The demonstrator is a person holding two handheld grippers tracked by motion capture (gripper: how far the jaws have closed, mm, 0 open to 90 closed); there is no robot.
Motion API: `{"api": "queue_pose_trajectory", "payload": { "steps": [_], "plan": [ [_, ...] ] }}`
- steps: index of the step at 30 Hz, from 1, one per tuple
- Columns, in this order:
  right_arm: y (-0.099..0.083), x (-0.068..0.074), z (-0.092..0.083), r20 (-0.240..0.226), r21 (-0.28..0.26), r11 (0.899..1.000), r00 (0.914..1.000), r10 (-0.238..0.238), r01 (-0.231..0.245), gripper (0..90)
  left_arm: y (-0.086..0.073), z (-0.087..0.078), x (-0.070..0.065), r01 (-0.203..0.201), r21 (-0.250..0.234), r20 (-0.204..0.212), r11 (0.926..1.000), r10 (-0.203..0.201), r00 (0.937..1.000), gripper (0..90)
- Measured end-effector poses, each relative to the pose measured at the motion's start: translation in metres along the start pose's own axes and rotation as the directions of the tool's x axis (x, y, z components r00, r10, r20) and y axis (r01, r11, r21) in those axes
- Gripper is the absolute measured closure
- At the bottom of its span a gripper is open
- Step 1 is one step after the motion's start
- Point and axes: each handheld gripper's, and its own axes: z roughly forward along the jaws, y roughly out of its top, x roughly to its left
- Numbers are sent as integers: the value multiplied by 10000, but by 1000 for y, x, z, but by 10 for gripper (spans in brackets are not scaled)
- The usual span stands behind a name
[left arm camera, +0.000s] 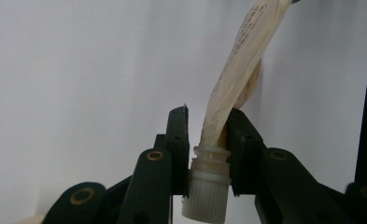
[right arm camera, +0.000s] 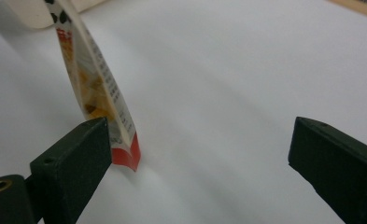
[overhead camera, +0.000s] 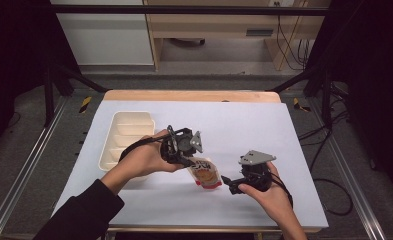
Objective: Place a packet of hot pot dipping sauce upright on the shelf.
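Left gripper (overhead camera: pixel 188 161) is clamped on the spouted food pouch (overhead camera: pixel 204 173). In the left gripper view the jaws pinch the neck right at the white ribbed screw cap (left arm camera: pixel 208 193); cap sits between the jaws, pads pressing on both sides, and the pouch body (left arm camera: pixel 239 70) runs up and away from the jaws, bent slightly to one side.

High view: the pouch hangs from the left gripper toward the person, red bottom edge lowest, at or just above the white table sheet (overhead camera: pixel 244 130); can't tell if it touches. Pouch is near the middle of the table, between the two grippers.

Right gripper (overhead camera: pixel 229 181) has its jaws spread wide, nothing between them. In the right gripper view the pouch (right arm camera: pixel 97 88) stands edge-on just beside one jaw, on its outer side, not in the gap. The red bottom corner sits close to that jaw's tip; contact between the two is unclear. The other jaw is well apart from the pouch.

Right hand (overhead camera: pixel 264 192) holds its gripper low near the table, just beside the pouch's bottom end in the high view.

Cream compartment tray (overhead camera: pixel 126 136) lies on the left part of the table, behind the left hand (overhead camera: pixel 144 160), apart from the pouch. A tray corner shows at the top left of the right gripper view.
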Motion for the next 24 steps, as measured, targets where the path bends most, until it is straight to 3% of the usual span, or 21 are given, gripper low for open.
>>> {"api": "queue_pose_trajectory", "payload": {
  "steps": [1,8,11,14,16,18,24],
  "plan": [
    [-3,-4,2,192,33,9989,9988,460,-461,68,5,-1,0,-110,108,58,9999,110,9999,730],
    [-11,-15,5,607,22,9934,9916,1140,-1143,69,25,0,-1,-431,724,57,9964,428,9991,733],
    [-15,-19,4,732,-44,9916,9890,1289,-1289,69,33,-3,-3,-652,1071,-15,9921,658,9978,733],
    [-16,-21,4,772,-70,9911,9881,1329,-1328,69,37,-6,-2,-610,1273,67,9900,606,9981,734],
    [-16,-21,3,715,-128,9906,9880,1371,-1365,69,39,-15,-1,-620,1555,-46,9859,635,9980,734],
    [-15,-19,3,735,-180,9900,9873,1410,-1400,69,39,-18,-1,-611,1525,-62,9864,628,9980,734],
    [-14,-17,4,777,-226,9917,9888,1277,-1263,65,34,-45,5,-885,1875,-267,9783,952,9951,734]
  ]
}}
